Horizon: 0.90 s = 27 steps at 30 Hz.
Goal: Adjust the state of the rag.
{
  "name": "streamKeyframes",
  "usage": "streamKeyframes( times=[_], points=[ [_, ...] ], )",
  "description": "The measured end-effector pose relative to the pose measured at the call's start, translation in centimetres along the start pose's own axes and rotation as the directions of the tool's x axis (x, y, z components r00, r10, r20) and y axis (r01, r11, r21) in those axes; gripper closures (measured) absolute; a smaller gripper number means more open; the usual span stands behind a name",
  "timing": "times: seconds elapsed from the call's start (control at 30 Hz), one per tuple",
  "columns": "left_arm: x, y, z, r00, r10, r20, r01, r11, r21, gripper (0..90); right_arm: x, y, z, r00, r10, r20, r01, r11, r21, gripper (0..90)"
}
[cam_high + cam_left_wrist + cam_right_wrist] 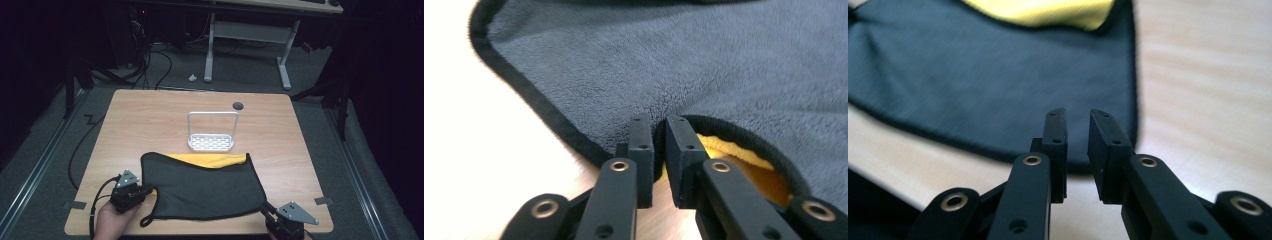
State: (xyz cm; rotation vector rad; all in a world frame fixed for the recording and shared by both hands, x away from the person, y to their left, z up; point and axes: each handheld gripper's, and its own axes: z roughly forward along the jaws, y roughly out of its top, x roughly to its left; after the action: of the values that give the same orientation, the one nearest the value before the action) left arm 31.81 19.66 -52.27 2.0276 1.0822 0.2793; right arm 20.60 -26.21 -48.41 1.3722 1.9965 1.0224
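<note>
A dark grey cloth (205,190) with a black hem lies spread on the near half of the wooden table (150,120). It covers most of a yellow cloth (210,160), whose far edge sticks out. My left gripper (150,189) is at the dark cloth's left edge. In the left gripper view its jaws (659,122) stand almost together with the black hem pinched between them. The hem arches up beside them, with the yellow cloth (744,160) under it. My right gripper (264,205) is at the cloth's near right corner, and its jaws (1078,117) are apart with nothing between them.
A white wire rack (212,142) with an upright handle stands just beyond the cloths at the table's middle. A round cable hole (238,105) sits near the far edge. Both hands come in over the near edge. Desk legs and cables are on the floor behind.
</note>
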Motion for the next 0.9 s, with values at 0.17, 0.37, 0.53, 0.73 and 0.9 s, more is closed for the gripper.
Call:
streamKeyframes(
  times=[0.17, 0.37, 0.53, 0.73, 0.9],
  points=[
    [-0.3, -0.5, -2.3, 0.9990, -0.037, -0.027, 0.035, 0.9973, -0.064, 77.0, -0.8, 2.8, 5.2, 0.9995, -0.030, 0.013, 0.030, 0.999, 0.025, 75.4],
    [-1.8, 0.4, -3.1, 0.9997, -0.023, 0.002, 0.023, 0.9921, -0.123, 72.6, -2.3, 4.5, 12.2, 0.9979, -0.042, 0.050, 0.034, 0.988, 0.147, 75.8],
    [-3.1, 0.7, -0.6, 0.9972, -0.001, 0.074, 0.005, 0.9986, -0.053, 69.3, -2.1, 2.9, 10.7, 0.9976, -0.049, 0.049, 0.041, 0.986, 0.162, 76.7],
    [-3.1, -0.4, 1.4, 0.9976, 0.031, 0.061, -0.033, 0.9992, 0.021, 71.5, -2.0, -0.8, 5.3, 0.9982, -0.046, 0.039, 0.039, 0.986, 0.162, 73.8],
    [-2.6, -1.0, 0.8, 0.9973, 0.004, 0.074, -0.005, 0.9999, 0.015, 72.0, -2.0, 0.1, 5.6, 0.9993, -0.027, 0.026, 0.024, 0.993, 0.111, 63.1]
  ],
)
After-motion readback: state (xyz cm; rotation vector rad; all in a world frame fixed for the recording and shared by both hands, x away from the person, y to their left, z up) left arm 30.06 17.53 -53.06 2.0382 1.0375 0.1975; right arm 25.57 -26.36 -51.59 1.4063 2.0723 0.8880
